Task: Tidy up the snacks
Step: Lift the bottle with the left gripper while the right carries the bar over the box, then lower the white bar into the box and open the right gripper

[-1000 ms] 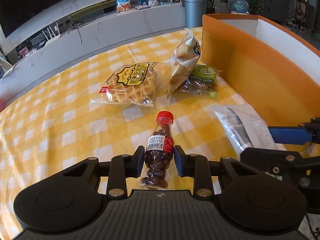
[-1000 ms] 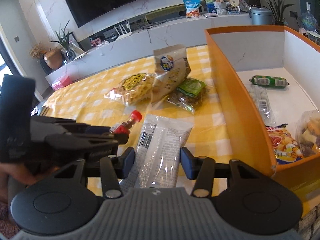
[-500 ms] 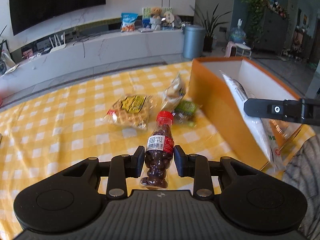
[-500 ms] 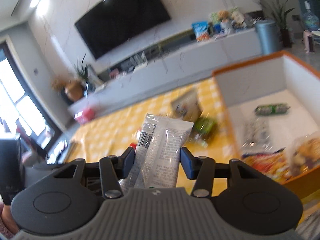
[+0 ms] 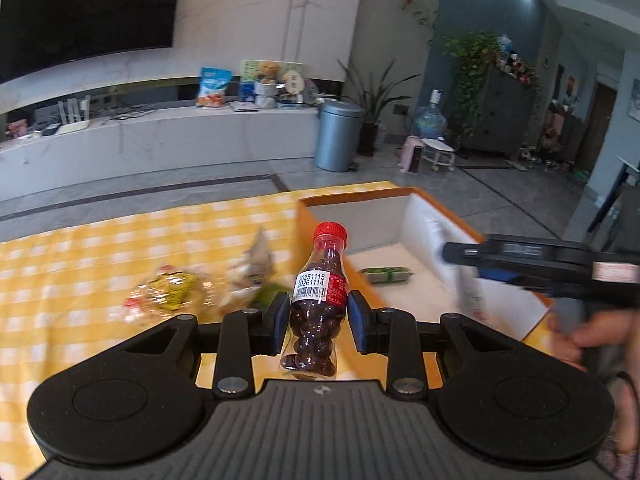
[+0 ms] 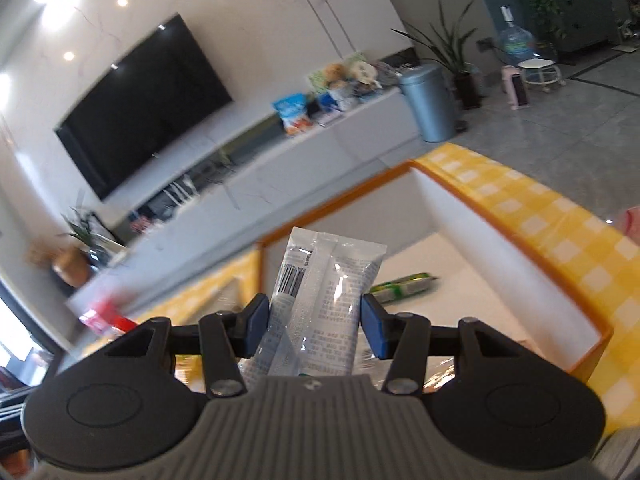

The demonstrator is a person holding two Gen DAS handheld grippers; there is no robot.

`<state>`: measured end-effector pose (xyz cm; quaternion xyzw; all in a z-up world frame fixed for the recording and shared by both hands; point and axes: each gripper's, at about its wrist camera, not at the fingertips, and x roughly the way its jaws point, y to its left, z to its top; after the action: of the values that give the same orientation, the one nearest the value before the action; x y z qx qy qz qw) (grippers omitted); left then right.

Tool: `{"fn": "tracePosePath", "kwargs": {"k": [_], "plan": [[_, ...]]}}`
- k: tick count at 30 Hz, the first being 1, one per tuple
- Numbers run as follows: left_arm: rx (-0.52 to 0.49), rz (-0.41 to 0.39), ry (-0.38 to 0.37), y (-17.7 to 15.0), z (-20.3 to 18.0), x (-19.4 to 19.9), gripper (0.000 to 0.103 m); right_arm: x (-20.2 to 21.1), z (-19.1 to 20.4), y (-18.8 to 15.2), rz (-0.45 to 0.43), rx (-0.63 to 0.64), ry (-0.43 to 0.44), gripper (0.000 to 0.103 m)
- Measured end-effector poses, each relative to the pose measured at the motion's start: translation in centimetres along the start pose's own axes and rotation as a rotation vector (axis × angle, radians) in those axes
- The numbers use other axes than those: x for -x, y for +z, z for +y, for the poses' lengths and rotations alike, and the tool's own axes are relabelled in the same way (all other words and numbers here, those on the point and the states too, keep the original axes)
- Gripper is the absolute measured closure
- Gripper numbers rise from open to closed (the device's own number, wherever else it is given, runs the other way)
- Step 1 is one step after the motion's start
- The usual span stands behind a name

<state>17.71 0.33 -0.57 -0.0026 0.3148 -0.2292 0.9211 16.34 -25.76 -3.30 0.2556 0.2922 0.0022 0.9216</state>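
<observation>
My left gripper [image 5: 318, 322] is shut on a small red-capped bottle of chocolate beans [image 5: 318, 300] and holds it in the air near the left wall of the orange box [image 5: 344, 199]. My right gripper [image 6: 316, 322] is shut on a clear white snack packet [image 6: 320, 300] and holds it above the inside of the orange box [image 6: 520, 240]. The right gripper also shows in the left wrist view [image 5: 540, 264] over the box. A green wrapped snack [image 6: 402, 282] lies on the box floor.
A waffle packet [image 5: 172, 290], a pale chip bag [image 5: 250, 268] and a green packet [image 5: 272, 294] lie on the yellow checked tablecloth [image 5: 80, 272] left of the box. More snacks lie near the box's front wall under my right gripper.
Both grippers have risen from the table with their snacks. The right one has moved right, over the box. The left one has lifted the bottle and moved toward the box.
</observation>
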Motion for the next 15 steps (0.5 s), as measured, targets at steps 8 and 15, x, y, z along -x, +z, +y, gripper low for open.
{"fn": "tracePosePath", "kwargs": {"k": [8, 15], "plan": [[-0.021, 0.036, -0.014, 0.0, -1.4, -3.7, 0.067, -3.2, -1.6, -0.4, 0.066, -0.041, -0.060, 0.054], [0.004, 0.046, 0.008, -0.9, -2.0, -4.5, 0.067, -3.6, -2.7, -0.7, 0.081, -0.109, -0.108, 0.054]]}}
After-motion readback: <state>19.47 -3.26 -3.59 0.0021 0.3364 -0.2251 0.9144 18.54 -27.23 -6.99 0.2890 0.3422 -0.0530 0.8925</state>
